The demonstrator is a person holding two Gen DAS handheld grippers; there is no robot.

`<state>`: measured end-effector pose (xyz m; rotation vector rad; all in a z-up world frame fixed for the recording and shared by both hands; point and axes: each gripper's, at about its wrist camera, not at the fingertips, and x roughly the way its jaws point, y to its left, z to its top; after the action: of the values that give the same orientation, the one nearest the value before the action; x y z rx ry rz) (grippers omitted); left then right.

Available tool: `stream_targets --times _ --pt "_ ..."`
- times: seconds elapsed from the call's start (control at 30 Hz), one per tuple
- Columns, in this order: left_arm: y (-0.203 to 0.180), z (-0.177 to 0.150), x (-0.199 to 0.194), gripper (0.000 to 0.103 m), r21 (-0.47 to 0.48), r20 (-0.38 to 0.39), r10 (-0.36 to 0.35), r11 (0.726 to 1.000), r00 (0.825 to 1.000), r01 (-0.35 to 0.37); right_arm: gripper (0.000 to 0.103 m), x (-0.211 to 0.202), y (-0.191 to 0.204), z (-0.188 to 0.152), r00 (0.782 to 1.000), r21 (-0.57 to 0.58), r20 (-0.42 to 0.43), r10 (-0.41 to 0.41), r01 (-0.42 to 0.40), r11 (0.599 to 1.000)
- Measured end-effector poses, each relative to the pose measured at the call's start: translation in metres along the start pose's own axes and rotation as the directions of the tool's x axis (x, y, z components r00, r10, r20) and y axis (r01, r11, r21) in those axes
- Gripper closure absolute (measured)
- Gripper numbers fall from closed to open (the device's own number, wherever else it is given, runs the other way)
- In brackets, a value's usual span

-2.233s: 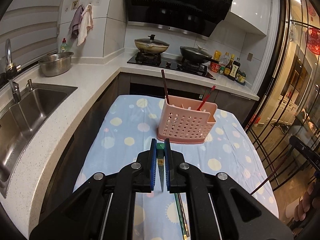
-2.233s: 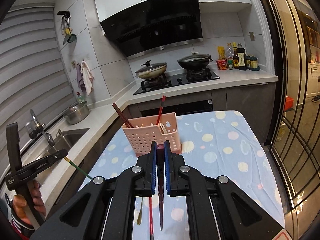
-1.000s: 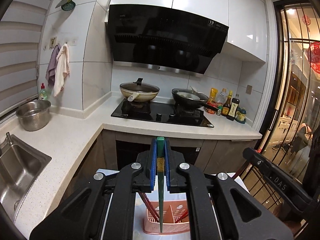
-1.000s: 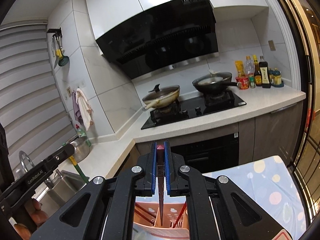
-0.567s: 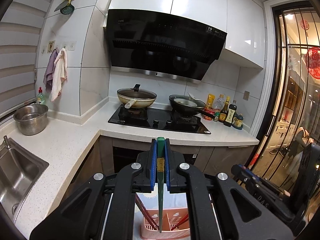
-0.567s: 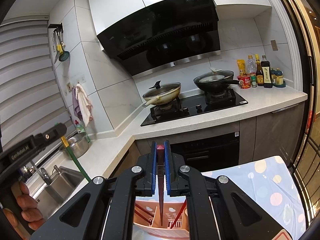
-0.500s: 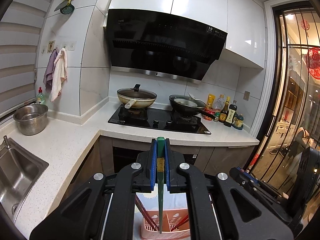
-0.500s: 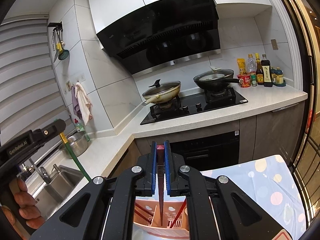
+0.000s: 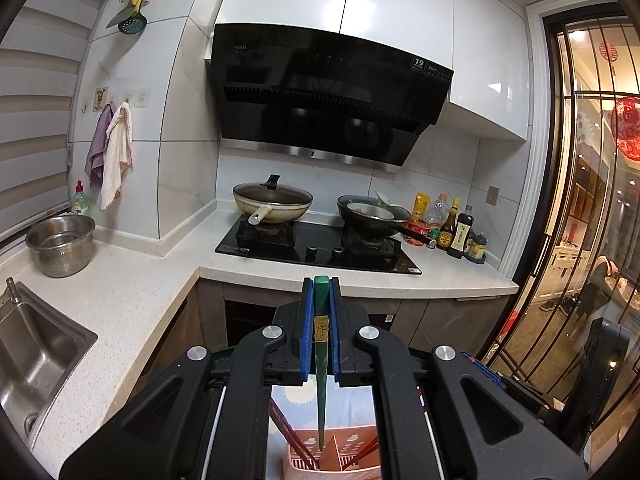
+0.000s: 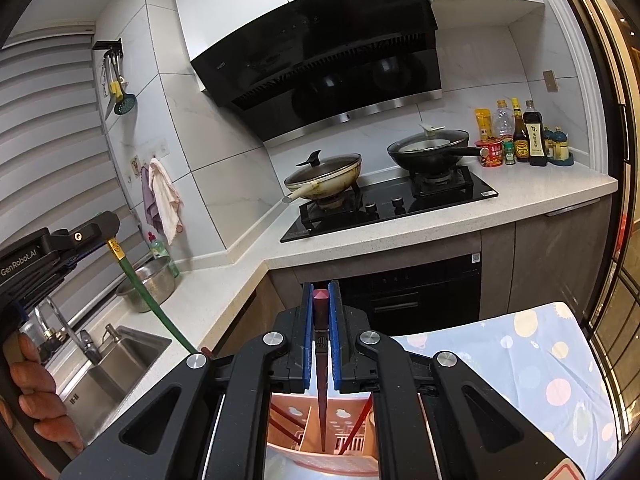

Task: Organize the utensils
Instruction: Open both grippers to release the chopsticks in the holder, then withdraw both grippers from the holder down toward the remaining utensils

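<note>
My left gripper (image 9: 321,290) is shut on a green chopstick (image 9: 320,364) that hangs tip down over the pink perforated utensil holder (image 9: 340,468). The holder has red chopsticks (image 9: 286,428) standing in it. My right gripper (image 10: 320,294) is shut on a dark red chopstick (image 10: 321,376), also tip down above the pink holder (image 10: 292,424). In the right wrist view the left gripper (image 10: 86,236) shows at the left edge with the green chopstick (image 10: 148,296) slanting down from it, and a hand (image 10: 36,396) grips its handle.
The holder stands on a table with a blue dotted cloth (image 10: 540,376). Behind are a counter with a hob, a lidded wok (image 9: 272,204) and a black pan (image 9: 372,214), sauce bottles (image 9: 452,228), a steel bowl (image 9: 60,244) and a sink (image 9: 32,360) at left.
Both grippers rose and tipped up from the table to above the holder, each keeping its chopstick. In the last half second the views barely shift.
</note>
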<state>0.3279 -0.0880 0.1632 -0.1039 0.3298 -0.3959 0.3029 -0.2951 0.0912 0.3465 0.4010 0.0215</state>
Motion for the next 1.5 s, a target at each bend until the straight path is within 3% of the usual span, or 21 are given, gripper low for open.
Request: stream_targets --times 0.27,0.33,0.4,0.43,0.47,0.7,0.83,1.1,1.23,1.37,1.5 --pt "0.005 -0.024 0.014 0.096 -0.023 -0.071 0.013 1.0 0.997 -0.015 0.096 0.008 -0.005 -0.009 0.999 -0.007 -0.047 -0.015 0.015 1.0" --pt "0.005 -0.028 0.013 0.092 -0.027 -0.076 0.018 0.999 0.997 -0.02 0.09 0.006 -0.005 -0.009 0.999 -0.005 -0.039 -0.018 0.018 1.0" --pt "0.004 -0.03 0.013 0.069 -0.035 -0.084 0.025 0.999 0.996 -0.028 0.072 0.001 -0.006 -0.008 0.999 -0.001 -0.028 -0.023 0.023 1.0" --pt "0.004 -0.031 0.011 0.052 -0.04 -0.079 0.03 0.999 0.996 -0.033 0.067 -0.002 -0.006 -0.008 1.0 0.003 -0.021 -0.021 0.021 1.0" --pt "0.003 -0.032 0.008 0.044 -0.04 -0.07 0.036 0.998 0.997 -0.038 0.062 -0.006 -0.007 -0.007 1.0 0.006 -0.011 -0.02 0.02 1.0" --pt "-0.003 -0.041 -0.005 0.042 -0.016 -0.089 0.045 0.999 0.995 -0.047 0.062 -0.028 -0.003 -0.01 1.0 0.007 -0.005 0.002 -0.002 1.0" --pt "-0.007 -0.047 -0.015 0.032 -0.004 -0.1 0.051 0.999 0.994 -0.052 0.062 -0.042 0.001 -0.019 1.0 -0.002 -0.013 0.015 -0.015 1.0" --pt "-0.018 -0.072 -0.044 0.026 0.031 -0.14 0.056 0.998 0.989 -0.052 0.062 -0.077 0.006 -0.049 0.998 0.013 -0.053 0.027 -0.026 1.0" --pt "-0.015 -0.096 -0.062 0.019 0.026 -0.183 0.057 0.998 0.982 -0.053 0.062 -0.103 0.004 -0.076 0.996 0.01 -0.09 0.006 -0.005 1.0" --pt "-0.007 -0.133 -0.08 0.019 0.022 -0.243 0.068 0.998 0.968 -0.064 0.062 -0.127 -0.002 -0.118 0.987 0.009 -0.162 -0.019 0.021 1.0" --pt "0.004 -0.183 -0.097 0.019 0.007 -0.329 0.08 0.997 0.941 -0.082 0.062 -0.146 -0.017 -0.165 0.966 0.036 -0.255 -0.034 0.045 0.998"
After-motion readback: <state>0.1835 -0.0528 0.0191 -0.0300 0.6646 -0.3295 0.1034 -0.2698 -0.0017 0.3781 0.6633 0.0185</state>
